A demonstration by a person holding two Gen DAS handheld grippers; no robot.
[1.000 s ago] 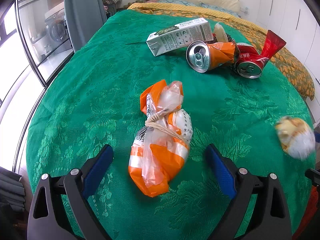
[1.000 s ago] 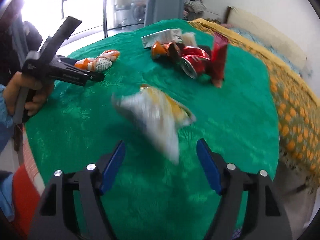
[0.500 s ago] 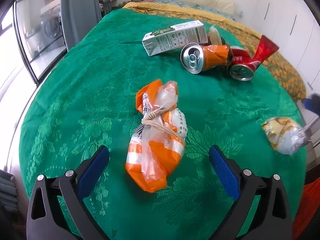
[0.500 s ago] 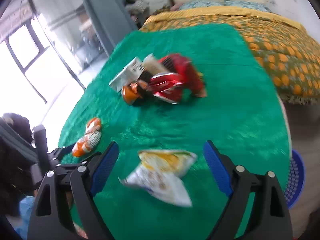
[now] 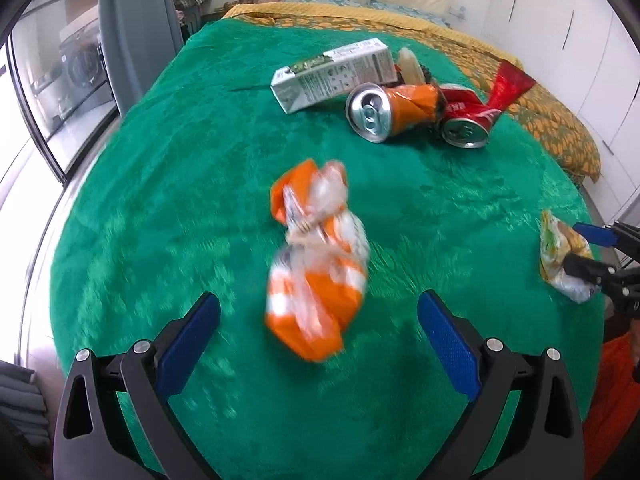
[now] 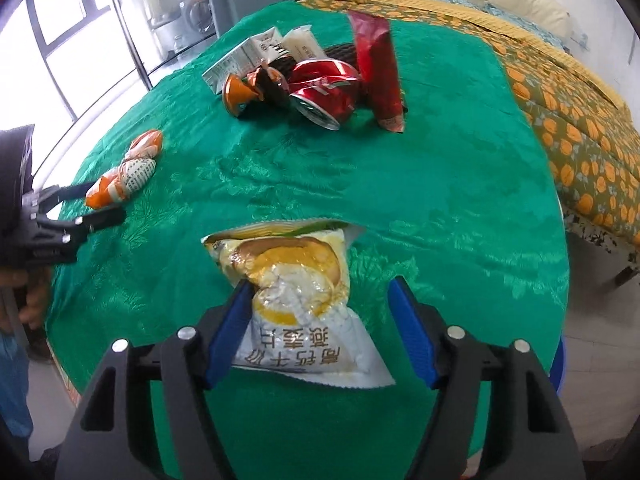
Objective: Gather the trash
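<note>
Surface: a table under a green patterned cloth (image 6: pixel 440 184), with a bed in an orange-print cover just past its far edge
Left gripper (image 5: pixel 318 334): jaws spread wide, nothing pressed between the blue pads; it hangs over the near edge of the table, tilted down
Orange-and-white bag (image 5: pixel 316 264): a knotted plastic bag lying on the cloth near the near edge, in front of the left gripper and in line with the gap between its jaws, touching neither pad; blurred in the left wrist view; in the right wrist view it shows at the left edge of the table (image 6: pixel 126 172)
Right gripper (image 6: pixel 318 328): jaws closing around the yellow-and-white snack packet (image 6: pixel 304 292); the left pad is against the packet's side, the right pad stands clear of it, so it is not yet clamped
Snack packet place: flat on the cloth at the near right edge of the table; seen from the left wrist view at the right edge (image 5: pixel 562 260) with the right gripper's fingers at it
Far pile: near the far edge of the table, well apart from both grippers, lie a white carton (image 5: pixel 334 74), a crushed orange can (image 5: pixel 394 110), a crushed red can (image 5: pixel 466 120) and a red wrapper (image 6: pixel 378 68), all touching or just beside each other
Person: a hand (image 6: pixel 32 296) holds the left gripper's handle at the left edge of the right wrist view
</note>
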